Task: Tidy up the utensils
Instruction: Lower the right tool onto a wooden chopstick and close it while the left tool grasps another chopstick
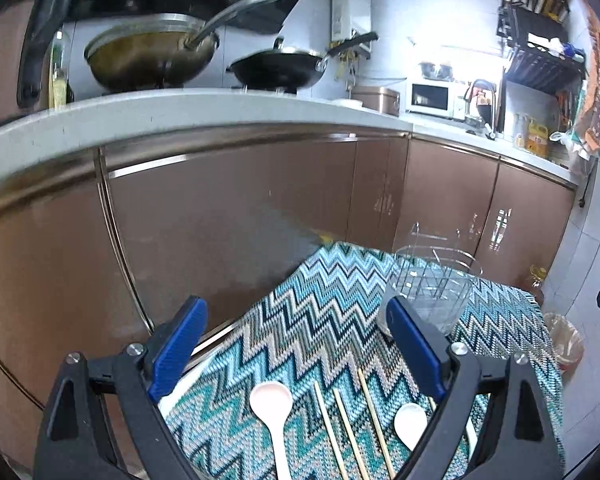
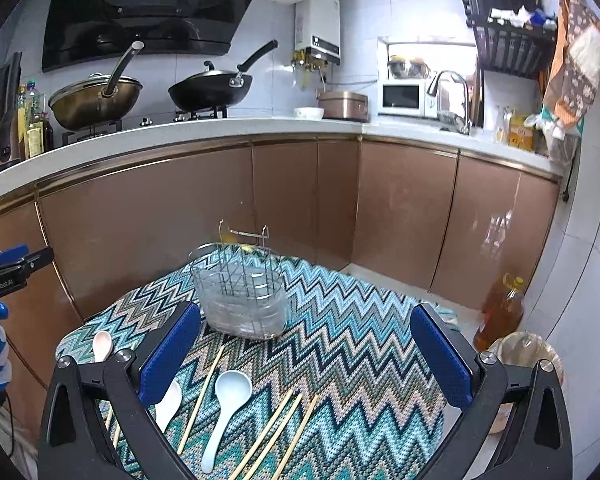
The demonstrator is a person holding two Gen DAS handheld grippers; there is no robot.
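A clear utensil holder with a wire rack (image 2: 244,300) stands on the zigzag cloth (image 2: 340,344); it also shows in the left wrist view (image 1: 432,292). White spoons and wooden chopsticks lie on the cloth. In the left wrist view a pinkish spoon (image 1: 274,412), several chopsticks (image 1: 348,432) and a white spoon (image 1: 410,424) lie below my open, empty left gripper (image 1: 296,344). In the right wrist view a pale blue spoon (image 2: 224,408), a white spoon (image 2: 168,404), a pinkish spoon (image 2: 102,346) and chopsticks (image 2: 276,432) lie below my open, empty right gripper (image 2: 306,352).
Brown cabinets (image 2: 180,216) stand behind the small table. The counter holds two woks (image 2: 96,100), a rice cooker (image 2: 344,106) and a microwave (image 2: 404,98). An oil bottle (image 2: 500,312) and a bin (image 2: 528,360) stand on the floor at the right.
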